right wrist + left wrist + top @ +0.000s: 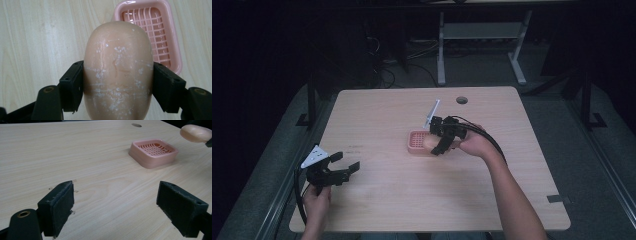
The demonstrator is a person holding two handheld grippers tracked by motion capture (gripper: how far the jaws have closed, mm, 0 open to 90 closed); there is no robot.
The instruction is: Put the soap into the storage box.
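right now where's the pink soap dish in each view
High view: pink soap dish at table centre, left of the right gripper.
Left gripper view: upper right, on the table.
Right gripper view: upper right, behind the held soap.
Shared landmark: the soap.

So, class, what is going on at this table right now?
A person works with a gripper in each hand. The right gripper is shut on a peach-coloured soap bar, held in the air just beside the pink soap dish, not yet in it. The left gripper is open, empty, low over the wooden table.
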